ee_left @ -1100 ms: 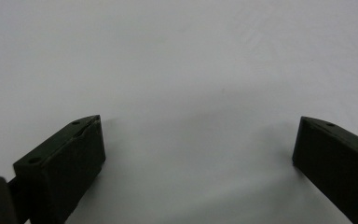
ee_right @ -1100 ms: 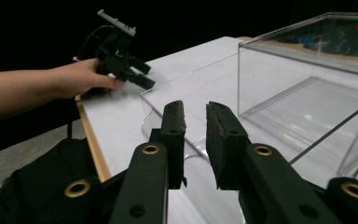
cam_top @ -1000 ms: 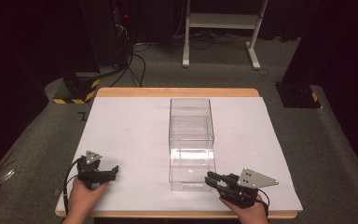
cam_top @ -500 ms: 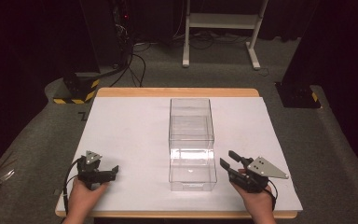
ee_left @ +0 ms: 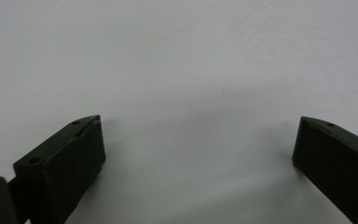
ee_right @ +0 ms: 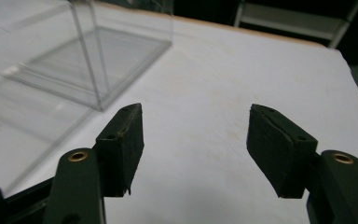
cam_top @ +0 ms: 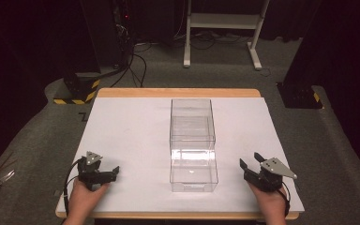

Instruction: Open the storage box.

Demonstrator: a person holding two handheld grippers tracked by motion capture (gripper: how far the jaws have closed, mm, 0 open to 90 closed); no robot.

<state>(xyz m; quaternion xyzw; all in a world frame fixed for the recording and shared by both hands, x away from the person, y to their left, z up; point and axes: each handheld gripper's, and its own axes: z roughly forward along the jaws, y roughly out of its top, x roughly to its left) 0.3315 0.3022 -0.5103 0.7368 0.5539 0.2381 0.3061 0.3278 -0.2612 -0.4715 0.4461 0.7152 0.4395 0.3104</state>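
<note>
Clear plastic is what I have to reckon with: a long transparent box (cam_top: 192, 140) lies in the middle of the white-covered counter (cam_top: 131, 131), its length running from my side toward the far wooden edge; in the high view it looks made of two sections end to end, though I cannot tell whether they are joined. I judge it light, stiff and slick, with thin walls that could crack or flex under a hard squeeze; empty as it seems, it would slide on the sheet rather than resist a push. The best hold, I think, is across a thin wall near an upper corner, where the edges stiffen it, or one gripper on each long side.

My left gripper (cam_top: 104, 174) rests on the counter well to the left of the box's near end, its fingers (ee_left: 65, 161) wide apart over bare white sheet. My right gripper (cam_top: 252, 164) sits to the right of the box's near end, well apart from it, fingers (ee_right: 126, 140) spread with nothing between them; its own view has the box's corner (ee_right: 98, 100) ahead and to the left.

Against a second ago, the right gripper has drawn away from the box's near right corner, where it had been just beside the wall; the left gripper and the box have not shifted.
</note>
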